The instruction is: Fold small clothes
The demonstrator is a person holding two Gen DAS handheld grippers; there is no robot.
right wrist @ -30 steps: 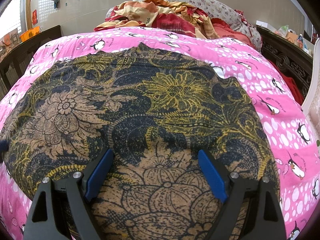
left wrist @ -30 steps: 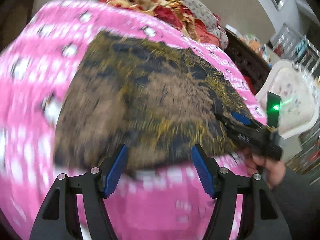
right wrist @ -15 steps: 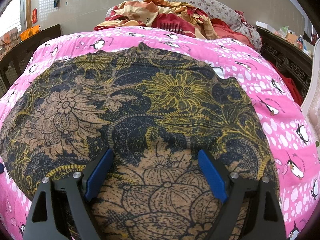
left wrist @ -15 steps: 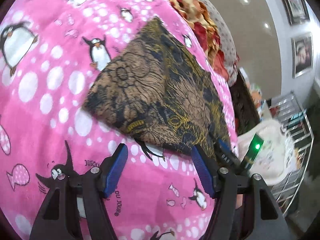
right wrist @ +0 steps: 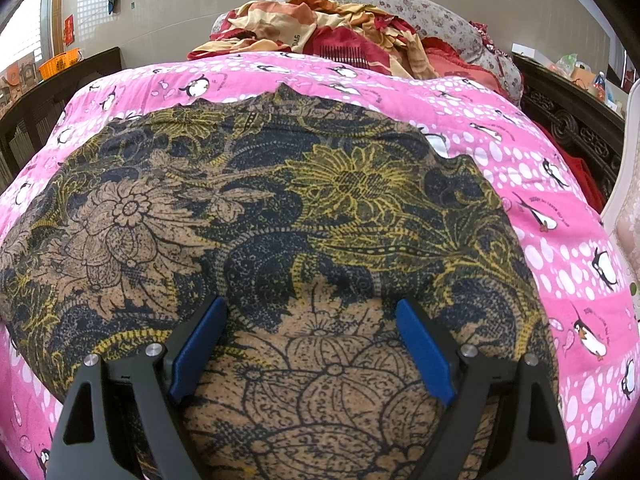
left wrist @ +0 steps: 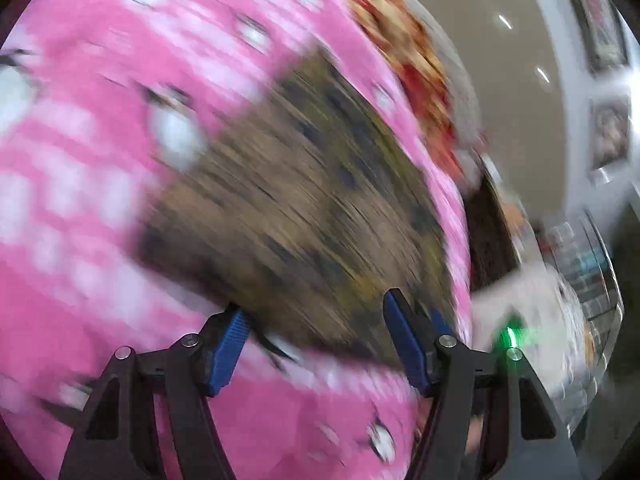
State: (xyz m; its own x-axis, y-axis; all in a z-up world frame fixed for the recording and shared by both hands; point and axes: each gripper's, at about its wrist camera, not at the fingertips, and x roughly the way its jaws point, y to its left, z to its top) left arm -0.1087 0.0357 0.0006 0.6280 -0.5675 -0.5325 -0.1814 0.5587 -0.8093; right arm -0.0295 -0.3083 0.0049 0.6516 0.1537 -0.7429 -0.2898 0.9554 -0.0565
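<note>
Two grippers work over a brown, navy and yellow floral garment (right wrist: 280,216) spread flat on a pink penguin-print bedspread (right wrist: 560,248). Folding looks barely begun: the cloth lies open, with no fold visible. The right gripper (right wrist: 312,344) hovers low above the garment's near edge, pointing straight across the bed, jaws spread wide and holding nothing. The left gripper (left wrist: 316,344), seen through heavy motion blur, angles toward the garment's near-left edge, jaws also apart and empty. Next, each likely needs to pinch an edge or corner to start a fold.
</note>
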